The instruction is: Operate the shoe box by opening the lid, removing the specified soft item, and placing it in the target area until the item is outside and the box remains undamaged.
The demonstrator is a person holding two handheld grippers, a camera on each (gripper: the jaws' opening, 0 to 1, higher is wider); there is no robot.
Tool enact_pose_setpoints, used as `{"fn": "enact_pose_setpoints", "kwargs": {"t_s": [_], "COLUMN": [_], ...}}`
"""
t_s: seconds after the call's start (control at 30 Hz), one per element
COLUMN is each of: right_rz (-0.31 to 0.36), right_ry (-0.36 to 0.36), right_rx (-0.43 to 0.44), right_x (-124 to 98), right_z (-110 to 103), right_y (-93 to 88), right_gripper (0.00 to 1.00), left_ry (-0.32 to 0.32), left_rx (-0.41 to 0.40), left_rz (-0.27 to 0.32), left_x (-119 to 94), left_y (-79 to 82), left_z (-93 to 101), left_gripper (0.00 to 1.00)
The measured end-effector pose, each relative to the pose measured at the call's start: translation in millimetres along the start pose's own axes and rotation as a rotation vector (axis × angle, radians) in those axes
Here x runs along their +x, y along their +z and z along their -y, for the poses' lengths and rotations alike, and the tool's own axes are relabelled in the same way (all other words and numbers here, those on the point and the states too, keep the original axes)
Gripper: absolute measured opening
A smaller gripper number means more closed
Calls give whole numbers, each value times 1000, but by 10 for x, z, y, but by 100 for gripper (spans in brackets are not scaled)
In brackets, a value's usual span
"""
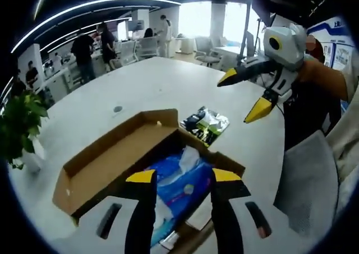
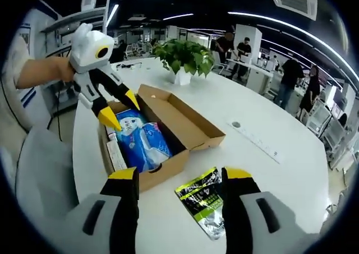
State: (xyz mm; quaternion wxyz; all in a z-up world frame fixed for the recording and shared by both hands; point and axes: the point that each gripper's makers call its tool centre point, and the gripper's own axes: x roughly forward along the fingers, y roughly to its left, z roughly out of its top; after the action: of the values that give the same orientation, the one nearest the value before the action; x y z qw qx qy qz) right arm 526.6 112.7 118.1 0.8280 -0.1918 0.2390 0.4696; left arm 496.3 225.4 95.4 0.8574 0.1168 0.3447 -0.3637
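Observation:
A brown cardboard shoe box (image 1: 120, 153) (image 2: 193, 128) lies on the white table, its lid folded back flat. Inside it rests a blue soft pack (image 1: 182, 186) (image 2: 141, 142) with white tissue beside it. My left gripper (image 1: 184, 176) (image 2: 121, 110) hovers open just over the box's near end, the blue pack showing between its jaws, untouched as far as I can see. My right gripper (image 2: 180, 174) (image 1: 243, 96) is open in the air beside the box, holding nothing. A green and black foil packet (image 1: 205, 124) (image 2: 202, 201) lies on the table outside the box.
A potted plant (image 1: 19, 125) (image 2: 182, 55) stands past the box's far end. A grey chair back (image 1: 308, 181) (image 2: 39, 170) is at the table edge by the person. A round port (image 1: 116, 109) (image 2: 235, 124) sits in the tabletop. People stand at desks behind.

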Motion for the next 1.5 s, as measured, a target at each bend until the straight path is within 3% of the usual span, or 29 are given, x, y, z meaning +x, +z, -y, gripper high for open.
{"fn": "enact_pose_setpoints", "kwargs": {"t_s": [0.27,0.73,1.33,1.5], "right_rz": [-8,-19,-54,-50], "right_ry": [23,74,118,117], "right_rx": [-33,-63,-92,-101], "right_x": [167,438,776,903], "right_z": [-49,-199,-354,-368], "right_y": [42,38,-26,-1], "right_gripper": [49,44,39,35], "left_ry": [-56,-155,-205,-216], "left_rx": [42,124,82,76], "left_rz": [-53,-218,-263,-280], "left_x": [212,496,562,561], "left_y": [-89,-366,-454,-493], "left_z": [-1,18,-6,15], "left_gripper": [33,29,21,13]}}
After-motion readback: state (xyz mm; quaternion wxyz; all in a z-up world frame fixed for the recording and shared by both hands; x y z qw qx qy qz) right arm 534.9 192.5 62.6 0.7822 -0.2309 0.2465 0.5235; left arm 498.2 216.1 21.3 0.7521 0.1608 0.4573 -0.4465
